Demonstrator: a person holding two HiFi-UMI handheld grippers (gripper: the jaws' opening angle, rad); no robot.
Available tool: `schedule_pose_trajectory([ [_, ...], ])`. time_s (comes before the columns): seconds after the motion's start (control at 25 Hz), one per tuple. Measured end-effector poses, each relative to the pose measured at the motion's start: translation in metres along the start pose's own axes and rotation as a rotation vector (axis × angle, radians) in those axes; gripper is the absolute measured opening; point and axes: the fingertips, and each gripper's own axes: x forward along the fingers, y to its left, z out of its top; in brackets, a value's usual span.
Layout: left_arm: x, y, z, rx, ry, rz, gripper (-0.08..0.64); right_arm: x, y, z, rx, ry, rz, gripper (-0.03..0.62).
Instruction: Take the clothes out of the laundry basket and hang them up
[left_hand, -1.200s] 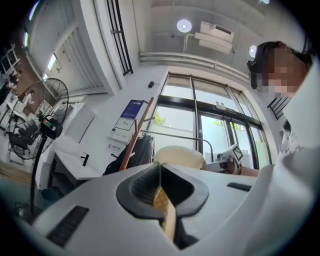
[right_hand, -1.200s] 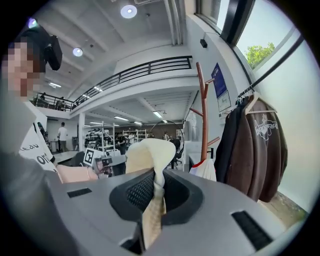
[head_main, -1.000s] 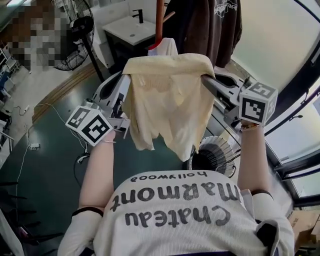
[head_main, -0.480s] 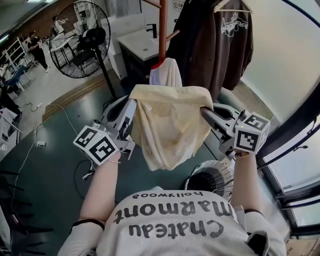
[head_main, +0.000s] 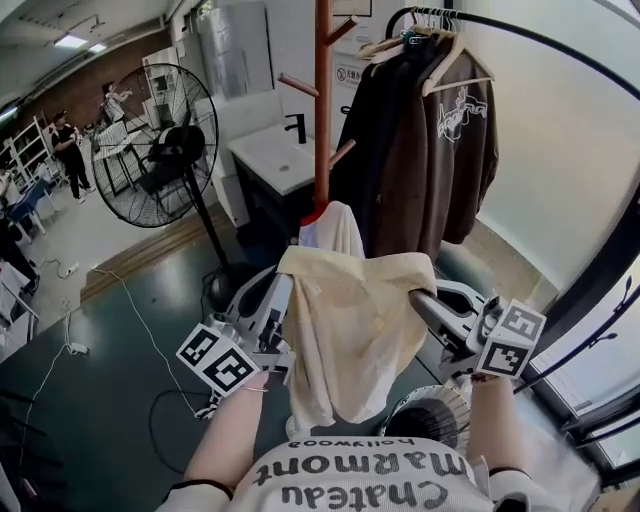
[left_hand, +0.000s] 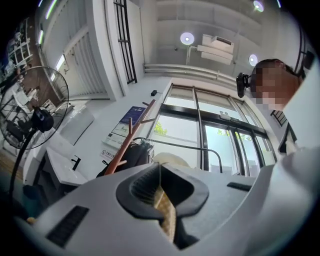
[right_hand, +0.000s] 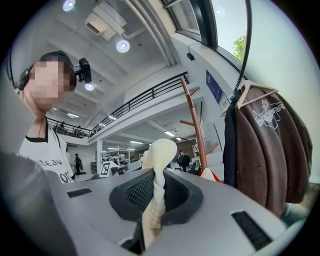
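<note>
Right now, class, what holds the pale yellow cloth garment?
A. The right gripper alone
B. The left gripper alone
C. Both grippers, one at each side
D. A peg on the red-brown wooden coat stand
C: the pale yellow cloth garment spans between the left gripper and the right gripper, and both gripper views show jaws shut on fabric.

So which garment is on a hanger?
The dark brown jacket on the rail. The yellow shirt is clamped in the left tool and right tool; the white garment drapes on the stand.
</note>
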Motion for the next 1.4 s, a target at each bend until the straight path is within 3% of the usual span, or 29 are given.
schedule_pose_trajectory([
  [0.32,0.05,0.036,0.052,0.048,-0.02,-0.167,0.015,0.057,-0.027,0.034,-0.037,-0.08,-0.051,0.041],
  [0.56,0.084,0.062,0.085,0.168,0.038,-0.295,0.015,0.103,-0.047,0.064,-0.11,-0.138,-0.115,0.041],
  [0.84,0.11,0.083,0.118,0.177,0.012,-0.396,0.015,0.128,-0.048,0.097,-0.216,-0.183,-0.196,0.041],
  [1.04,0.123,0.086,0.137,0.23,0.006,-0.422,0.015,0.133,-0.053,0.125,-0.275,-0.198,-0.247,0.041],
  [1.2,0.151,0.084,0.15,0.268,0.017,-0.407,0.015,0.136,-0.066,0.156,-0.288,-0.234,-0.214,0.041],
  [1.4,0.191,0.078,0.169,0.445,-0.006,-0.327,0.015,0.144,-0.095,0.192,-0.412,-0.221,-0.244,0.041],
])
